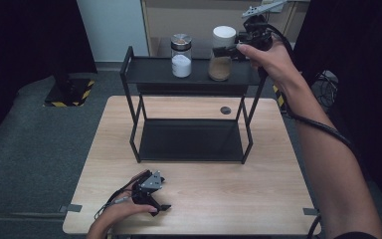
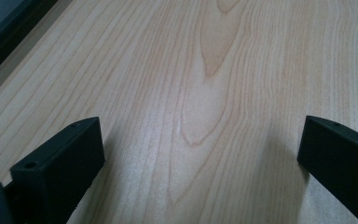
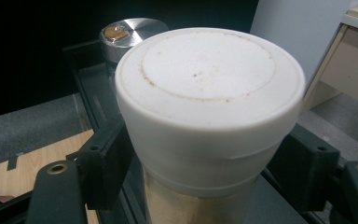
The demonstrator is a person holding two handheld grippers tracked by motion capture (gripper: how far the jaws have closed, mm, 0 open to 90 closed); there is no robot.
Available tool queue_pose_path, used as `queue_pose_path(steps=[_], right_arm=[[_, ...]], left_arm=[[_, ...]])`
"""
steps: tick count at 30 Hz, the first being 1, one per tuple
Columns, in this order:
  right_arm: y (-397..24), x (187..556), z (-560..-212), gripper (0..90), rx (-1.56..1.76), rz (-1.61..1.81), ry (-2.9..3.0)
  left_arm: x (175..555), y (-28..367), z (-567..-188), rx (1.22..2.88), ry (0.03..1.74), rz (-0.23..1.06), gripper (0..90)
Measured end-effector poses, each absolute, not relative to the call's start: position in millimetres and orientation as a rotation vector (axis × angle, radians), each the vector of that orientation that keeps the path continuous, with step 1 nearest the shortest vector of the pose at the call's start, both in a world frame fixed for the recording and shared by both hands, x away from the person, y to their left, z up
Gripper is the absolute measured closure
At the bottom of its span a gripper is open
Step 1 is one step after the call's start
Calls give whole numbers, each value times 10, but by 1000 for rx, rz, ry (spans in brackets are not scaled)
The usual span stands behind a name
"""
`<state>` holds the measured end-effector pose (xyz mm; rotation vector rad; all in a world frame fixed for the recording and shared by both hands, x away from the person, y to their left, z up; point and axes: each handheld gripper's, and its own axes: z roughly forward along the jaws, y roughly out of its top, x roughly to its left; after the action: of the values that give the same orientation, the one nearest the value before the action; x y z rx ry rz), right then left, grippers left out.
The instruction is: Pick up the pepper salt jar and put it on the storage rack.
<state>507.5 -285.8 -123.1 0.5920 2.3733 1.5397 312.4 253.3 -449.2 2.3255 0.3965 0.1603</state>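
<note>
On the top shelf of a black two-tier rack (image 1: pixel 149 69) stand two jars. One has a white lid and brown contents (image 1: pixel 221 55), the other a metal lid and white powder (image 1: pixel 181 56). My right gripper (image 1: pixel 224 50) reaches in from the right at the white-lidded jar (image 3: pixel 209 107). Its jaws stand open on either side of the lid, close to it, without a clear squeeze. The metal-lidded jar (image 3: pixel 128 30) is just behind. My left gripper (image 1: pixel 160 205) rests open on the wooden table (image 1: pixel 204 199) near the front edge, with bare wood between its jaws (image 2: pixel 200 154).
The rack's lower shelf (image 1: pixel 189 139) holds nothing. A round black grommet (image 1: pixel 225 110) sits in the tabletop behind the rack. A black and yellow striped object (image 1: pixel 69 92) lies on the floor at the left. A cabinet stands behind the rack.
</note>
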Motion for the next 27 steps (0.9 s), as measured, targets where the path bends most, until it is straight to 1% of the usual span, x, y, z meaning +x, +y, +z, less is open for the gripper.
queue_pose_path(steps=[10, 17, 23, 27], right_arm=[[-2983, 4963, -1189, 192, 609, 1535, 2346], [-3122, 4829, -1172, 109, 600, 1529, 2330], [-3154, 4597, -1213, 43, 592, 1520, 2309], [-3161, 4415, -1275, 44, 583, 1526, 2304]], left_arm=[[3124, 2533, -4491, 2326, 396, 161, 0], [3128, 2534, -4492, 2326, 394, 159, 0], [3128, 2533, -4491, 2326, 394, 159, 0], [3128, 2533, -4492, 2326, 395, 159, 0]])
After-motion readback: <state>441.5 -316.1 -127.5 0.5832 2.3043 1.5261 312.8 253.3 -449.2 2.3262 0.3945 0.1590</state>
